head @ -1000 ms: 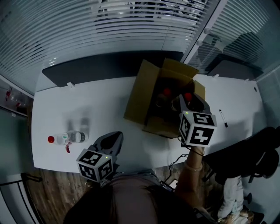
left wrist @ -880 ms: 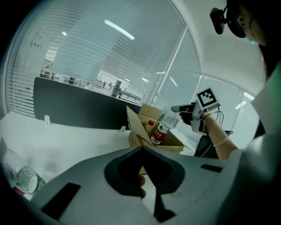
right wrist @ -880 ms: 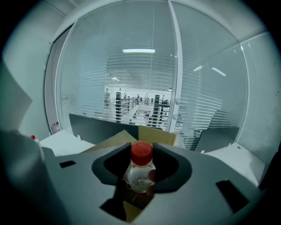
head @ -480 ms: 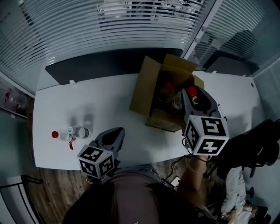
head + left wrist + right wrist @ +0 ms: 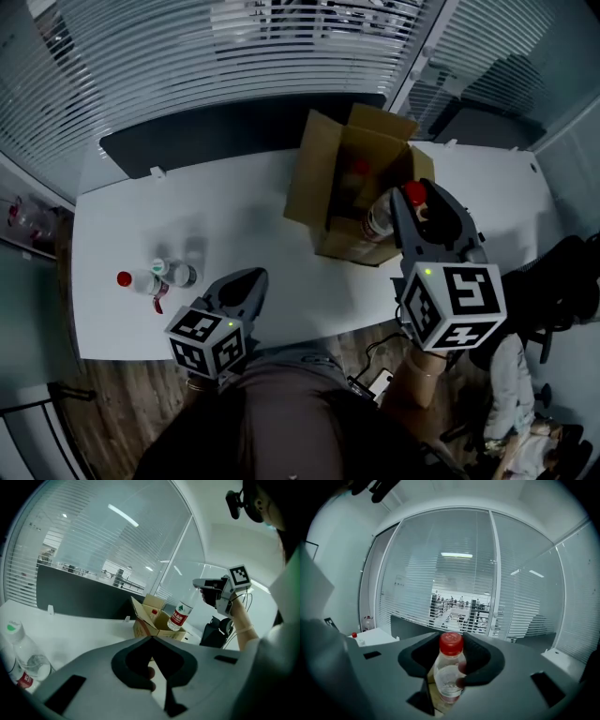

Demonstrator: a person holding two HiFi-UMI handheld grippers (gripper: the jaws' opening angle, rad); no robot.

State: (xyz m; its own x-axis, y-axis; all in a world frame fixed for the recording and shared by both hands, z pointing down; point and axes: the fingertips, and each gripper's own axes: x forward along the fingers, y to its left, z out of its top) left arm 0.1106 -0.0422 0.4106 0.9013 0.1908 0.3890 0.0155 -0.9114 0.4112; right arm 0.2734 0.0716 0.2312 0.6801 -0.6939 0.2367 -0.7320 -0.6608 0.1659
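The right tongs [image 5: 412, 202], lifted on a raised forearm above the open cardboard box [image 5: 319, 178], clamped the neck of a red-capped bottle [image 5: 382, 214] hanging over it, while the left tongs [image 5: 246, 283] hovered closed and empty over the counter [image 5: 244, 216] near its front edge.

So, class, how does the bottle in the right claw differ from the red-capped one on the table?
The held clear plastic bottle hangs roughly upright in the right claw, off the white table; the table bottle lies on its side. One is gripped, the other untouched. Both have red caps.
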